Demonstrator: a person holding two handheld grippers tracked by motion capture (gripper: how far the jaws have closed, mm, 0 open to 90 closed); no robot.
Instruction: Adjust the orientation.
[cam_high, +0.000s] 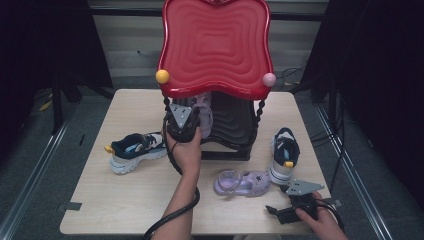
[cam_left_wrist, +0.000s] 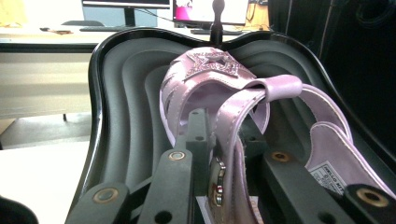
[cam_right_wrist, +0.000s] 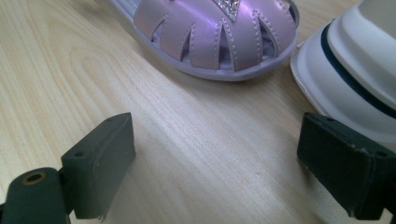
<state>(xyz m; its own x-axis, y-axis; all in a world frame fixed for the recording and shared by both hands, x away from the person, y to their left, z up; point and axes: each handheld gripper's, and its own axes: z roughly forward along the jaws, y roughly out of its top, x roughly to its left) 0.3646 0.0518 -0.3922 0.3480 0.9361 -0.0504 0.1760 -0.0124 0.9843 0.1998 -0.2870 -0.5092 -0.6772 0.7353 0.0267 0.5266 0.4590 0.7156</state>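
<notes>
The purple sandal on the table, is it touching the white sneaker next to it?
Cannot tell. In the high view the sandal toe meets the sneaker with no visible gap, while the right gripper view shows only a thin dark seam between them.

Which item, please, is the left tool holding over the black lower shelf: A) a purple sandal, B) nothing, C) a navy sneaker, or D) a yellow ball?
A: in the left gripper view the left tool is shut on the strap of the purple sandal over the black shelf.
</notes>
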